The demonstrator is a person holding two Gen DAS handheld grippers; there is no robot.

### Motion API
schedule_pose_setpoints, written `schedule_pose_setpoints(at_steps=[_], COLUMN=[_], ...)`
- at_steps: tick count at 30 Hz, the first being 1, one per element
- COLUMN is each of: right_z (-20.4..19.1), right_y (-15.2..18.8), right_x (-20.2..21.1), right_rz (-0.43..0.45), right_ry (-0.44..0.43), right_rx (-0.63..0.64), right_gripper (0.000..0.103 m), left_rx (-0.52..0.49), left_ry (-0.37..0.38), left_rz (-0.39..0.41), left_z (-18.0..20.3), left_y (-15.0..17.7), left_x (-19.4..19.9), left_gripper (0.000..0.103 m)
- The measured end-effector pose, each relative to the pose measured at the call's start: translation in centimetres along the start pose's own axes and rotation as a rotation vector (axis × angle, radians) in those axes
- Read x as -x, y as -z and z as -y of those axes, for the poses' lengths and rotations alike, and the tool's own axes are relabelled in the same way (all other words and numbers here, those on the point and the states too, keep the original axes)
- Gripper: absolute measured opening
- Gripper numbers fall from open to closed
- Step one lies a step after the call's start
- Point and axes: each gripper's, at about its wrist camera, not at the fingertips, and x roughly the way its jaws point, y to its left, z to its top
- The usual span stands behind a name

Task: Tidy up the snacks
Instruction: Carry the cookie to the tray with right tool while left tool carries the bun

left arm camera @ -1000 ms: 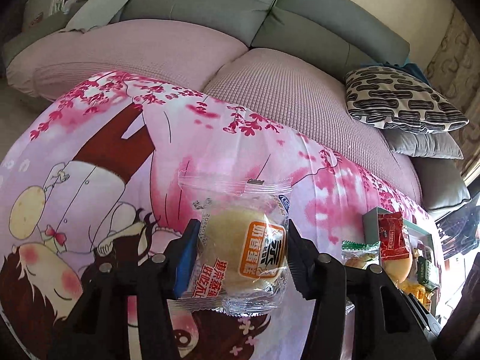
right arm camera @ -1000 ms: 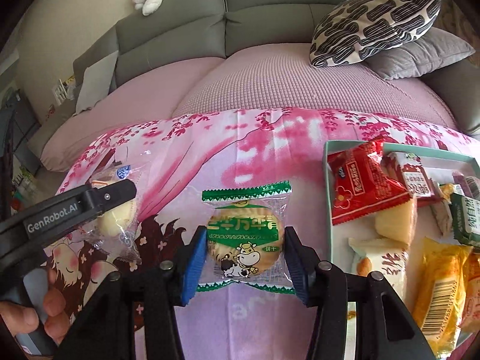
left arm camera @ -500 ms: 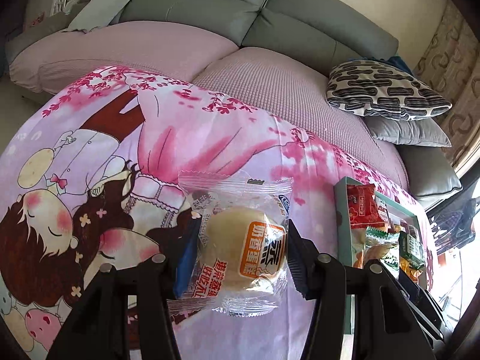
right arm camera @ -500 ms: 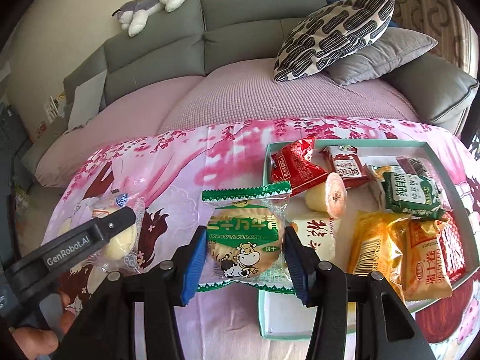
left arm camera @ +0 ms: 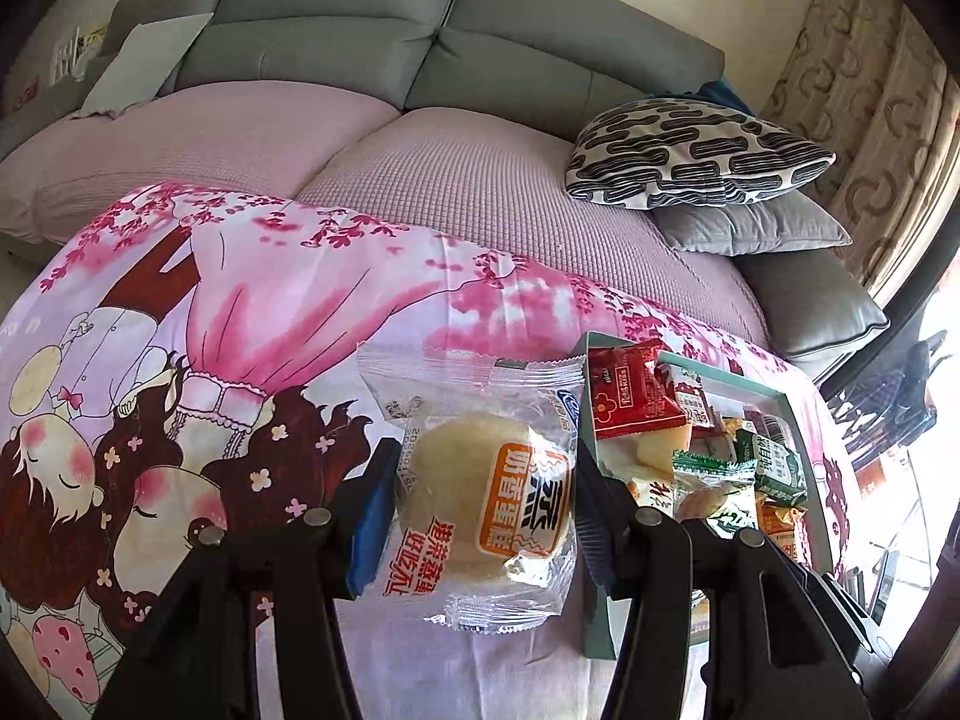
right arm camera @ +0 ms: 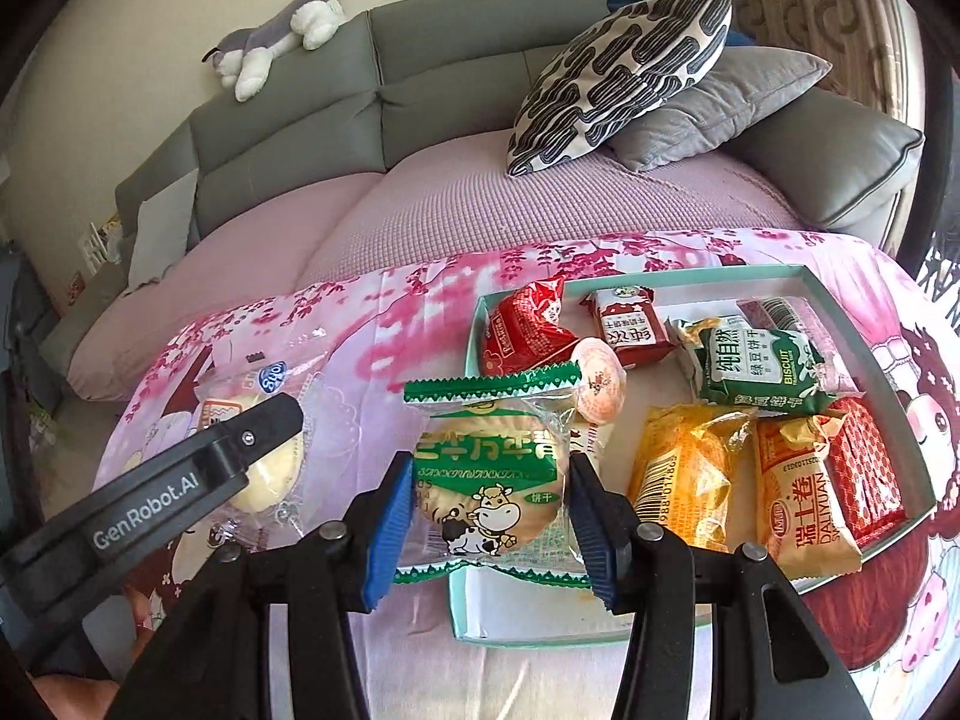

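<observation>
Carrying step: the left gripper [left arm camera: 483,504] clamps a wrapped bun [left arm camera: 489,507] at lower centre; the right gripper [right arm camera: 486,498] clamps a biscuit pack [right arm camera: 489,480] seemingly over the tray [right arm camera: 804,277] edge. Next: lower and release inside.

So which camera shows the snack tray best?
The right wrist view: the whole teal tray and its packets lie open. The left wrist view catches only part of it, behind that gripper's finger.
</observation>
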Motion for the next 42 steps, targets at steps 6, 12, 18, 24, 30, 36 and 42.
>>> schedule_pose_setpoints(at_steps=[6,12,18,24,30,36,42], right_z=[2.2,3.6,6.2,9.3,11.0,11.5,11.3], right_y=[0.1,-0.4,-0.7,-1.0,-1.0,-0.9,-0.9], right_x=[-0.1,1.1,2.5,3.8,2.9,1.5,1.0], right_rz=[-0.008,0.027,0.072,0.127,0.134,0.118,0.115], right_ry=[0.010,0.005,0.050,0.101,0.133,0.133,0.137], right_rx=[-0.053,-0.082,-0.123,-0.170,-0.189,-0.187,-0.169], right_gripper=[0.053,0.053,0.053,0.053,0.053,0.053,0.053], left_rx=[-0.038,-0.080,-0.126,-0.161,-0.175,-0.176,-0.176], left_ry=[-0.001,-0.008,0.005,0.034,0.051,0.064,0.060], left_rz=[-0.005,0.004,0.018,0.015,0.000,-0.040,-0.034], left_z=[1.8,3.4,5.5,7.6,9.2,10.1,10.6], left_y=[0.4,0.8,1.2,1.7,2.3,3.1,3.0], left_x=[-0.5,-0.3,0.0,-0.4,-1.8,-3.8,-4.6], left_gripper=[0.056,0.056,0.056,0.056,0.056,0.056,0.056])
